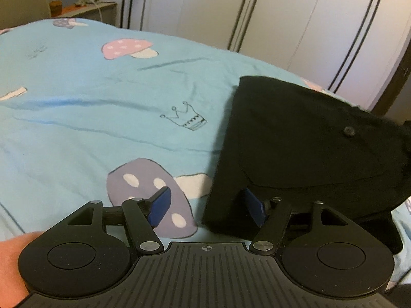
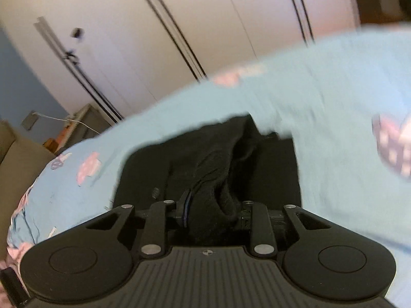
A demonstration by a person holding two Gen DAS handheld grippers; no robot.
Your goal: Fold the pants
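The black pants (image 1: 303, 148) lie folded in a thick stack on the light blue bedsheet (image 1: 90, 97), at the right of the left wrist view; a black button shows on the top layer. My left gripper (image 1: 208, 206) is open at the stack's near left corner: its left blue pad (image 1: 160, 206) is over the sheet, its right blue pad (image 1: 254, 208) is tucked under the top layers. In the blurred right wrist view my right gripper (image 2: 210, 213) is shut on a bunched fold of the pants (image 2: 213, 159), with its right finger hidden by cloth.
The sheet has mushroom and crown prints. White wardrobe doors (image 1: 282, 12) with dark stripes stand behind the bed. A small nightstand (image 1: 87, 10) with a jar and a cable is at the far left. A brown cushion (image 2: 18, 159) is at the left.
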